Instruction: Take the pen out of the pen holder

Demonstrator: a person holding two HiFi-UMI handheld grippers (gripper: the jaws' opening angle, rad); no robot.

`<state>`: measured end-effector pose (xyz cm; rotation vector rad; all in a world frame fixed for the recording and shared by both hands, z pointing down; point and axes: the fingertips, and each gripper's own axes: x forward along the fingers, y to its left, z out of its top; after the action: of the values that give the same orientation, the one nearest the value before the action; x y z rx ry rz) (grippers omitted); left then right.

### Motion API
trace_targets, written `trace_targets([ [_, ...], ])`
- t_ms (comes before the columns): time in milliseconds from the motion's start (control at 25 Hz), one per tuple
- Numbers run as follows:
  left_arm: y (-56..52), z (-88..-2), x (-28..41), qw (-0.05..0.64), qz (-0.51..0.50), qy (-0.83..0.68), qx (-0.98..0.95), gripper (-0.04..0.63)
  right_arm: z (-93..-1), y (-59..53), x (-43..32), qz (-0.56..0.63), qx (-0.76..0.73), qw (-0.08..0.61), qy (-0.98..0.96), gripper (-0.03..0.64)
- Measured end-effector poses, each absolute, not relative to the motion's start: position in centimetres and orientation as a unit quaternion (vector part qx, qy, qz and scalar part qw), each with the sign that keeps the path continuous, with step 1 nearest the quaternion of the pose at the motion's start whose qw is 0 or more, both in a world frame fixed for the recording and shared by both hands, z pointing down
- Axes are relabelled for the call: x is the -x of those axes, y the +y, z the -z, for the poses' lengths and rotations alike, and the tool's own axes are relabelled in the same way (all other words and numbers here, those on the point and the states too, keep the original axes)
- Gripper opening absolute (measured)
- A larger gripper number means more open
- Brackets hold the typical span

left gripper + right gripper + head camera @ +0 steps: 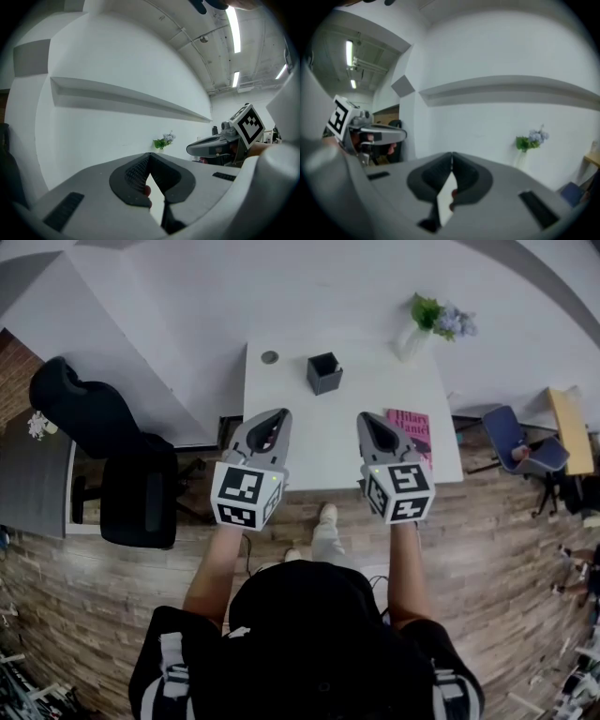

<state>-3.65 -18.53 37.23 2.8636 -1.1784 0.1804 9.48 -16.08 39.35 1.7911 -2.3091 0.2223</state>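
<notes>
Jaws on the grey left gripper [150, 156] are pressed together at the tips, nothing pinched between them. Same deal on the grey right gripper [451, 156]: tips shut on each other, nothing held.

From the head view, both grippers are held side by side over the near half of the white rectangular table [319, 442], pointed toward the far wall, with a gap left between them. The small black square pen holder [324, 372] is set upright near the far edge of the table, roughly in line with that gap and well apart from both sets of jaws. Whether a pen is inside can't be told; the holder is too small and dark for that.

A pink paperback book [413, 426] is laid flat on the table just beside the right gripper and partly covered by it. A white vase of green and lilac flowers [428, 322] is parked at the far right corner. A black office chair [131, 479] is seen off to the left on the wood-plank floor [94, 596].
</notes>
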Motion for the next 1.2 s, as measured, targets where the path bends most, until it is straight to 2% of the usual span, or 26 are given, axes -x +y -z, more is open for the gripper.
trace_targets([
  [680,-28.6,-38.3,-2.9,0.031,-0.069,-0.409,-0.909,0.02,-40.9,-27.2,-15.3,-0.09,-0.569,0.117,-0.809,0.034],
  [1200,-33.4,-40.7,-4.8,0.05,-0.089,-0.465,-0.879,0.02,-44.7,-33.5,-16.4,-0.109,-0.496,0.149,-0.848,0.035],
])
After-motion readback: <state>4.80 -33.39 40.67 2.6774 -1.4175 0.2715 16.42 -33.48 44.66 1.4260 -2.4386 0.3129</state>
